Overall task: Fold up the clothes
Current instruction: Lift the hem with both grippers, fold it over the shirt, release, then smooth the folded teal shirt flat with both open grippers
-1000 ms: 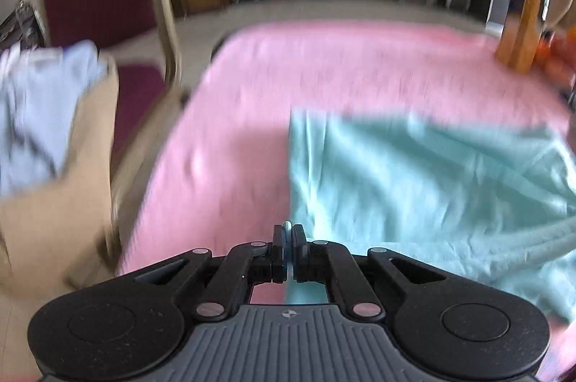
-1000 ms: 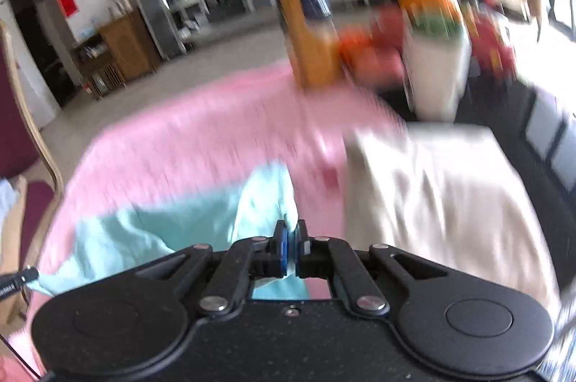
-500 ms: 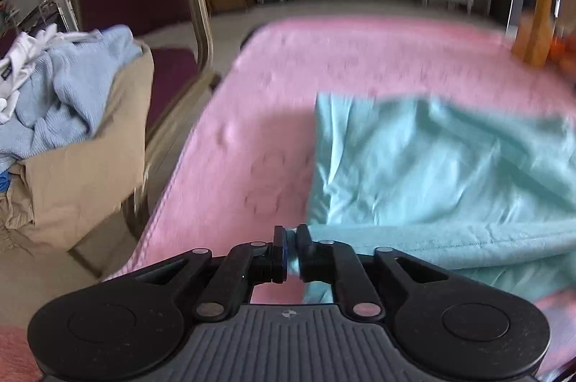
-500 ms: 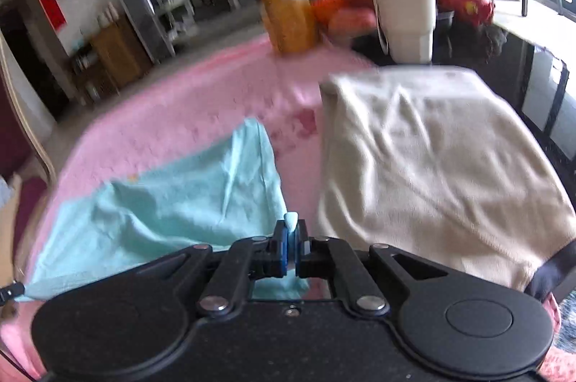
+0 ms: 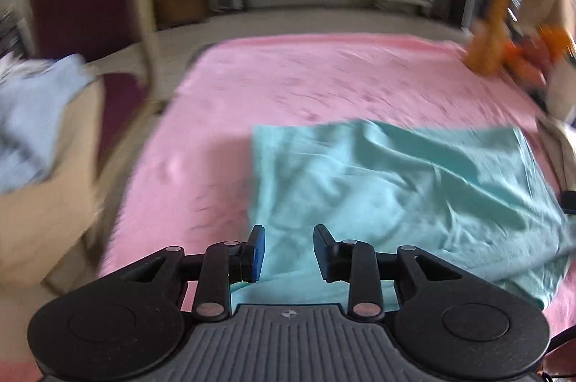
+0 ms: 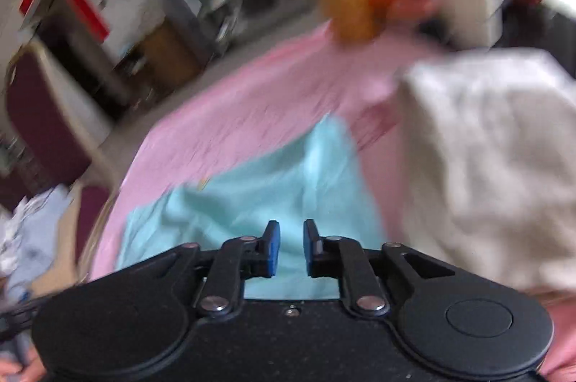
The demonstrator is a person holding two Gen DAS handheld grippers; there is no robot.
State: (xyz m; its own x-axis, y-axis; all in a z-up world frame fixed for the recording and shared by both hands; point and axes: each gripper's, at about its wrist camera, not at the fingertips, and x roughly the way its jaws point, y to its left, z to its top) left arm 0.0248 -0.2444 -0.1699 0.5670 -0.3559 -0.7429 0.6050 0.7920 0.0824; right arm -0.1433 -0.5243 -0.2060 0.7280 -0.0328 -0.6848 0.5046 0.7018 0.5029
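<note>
The pink-covered bench [image 5: 288, 83] is carrying the teal garment [image 5: 396, 187], lying ahead of and under both tools, its long axis running across between them. The left tool [image 5: 287, 250] is tilting down over its near left edge, the right tool [image 6: 291, 247] over its near right; both jaws are opening, released, nothing pinched.

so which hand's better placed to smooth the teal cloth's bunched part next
Left, probably: the left gripper faces the wrinkled teal cloth; the right gripper sits over flatter cloth. Both are opening, empty.
</note>
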